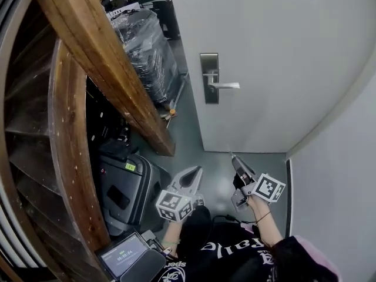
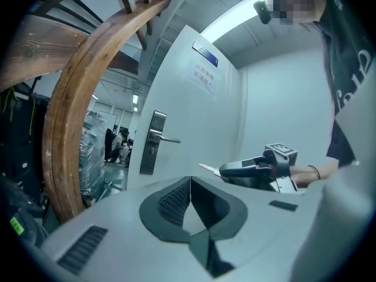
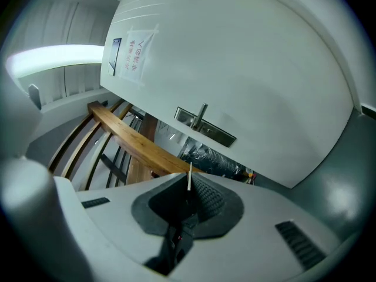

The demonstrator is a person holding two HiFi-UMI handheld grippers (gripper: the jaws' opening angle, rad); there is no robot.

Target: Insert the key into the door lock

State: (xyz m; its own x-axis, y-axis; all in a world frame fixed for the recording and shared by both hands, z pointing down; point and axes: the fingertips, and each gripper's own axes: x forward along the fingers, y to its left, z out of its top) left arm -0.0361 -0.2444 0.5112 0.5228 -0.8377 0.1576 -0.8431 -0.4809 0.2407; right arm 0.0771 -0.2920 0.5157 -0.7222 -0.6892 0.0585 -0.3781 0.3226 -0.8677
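The white door (image 1: 276, 51) stands ahead with a steel lock plate (image 1: 210, 78) and a lever handle (image 1: 224, 85). My right gripper (image 1: 235, 160) is shut on a thin metal key (image 1: 231, 155), low down and well short of the door. In the right gripper view the key (image 3: 189, 175) sticks out from between the jaws, pointing up toward the lock plate (image 3: 207, 129). My left gripper (image 1: 194, 173) hangs beside it to the left, shut and holding nothing. The left gripper view shows its closed pads (image 2: 189, 194), the right gripper (image 2: 220, 170) with the key (image 2: 207, 168), and the lock plate (image 2: 154, 143).
A curved wooden stair beam (image 1: 106, 63) slants across the left. Behind it stand a plastic-wrapped stack (image 1: 144, 46) and a black case (image 1: 126, 187). A small screen (image 1: 123, 254) glows at the lower left. A grey wall (image 1: 341, 175) closes the right side.
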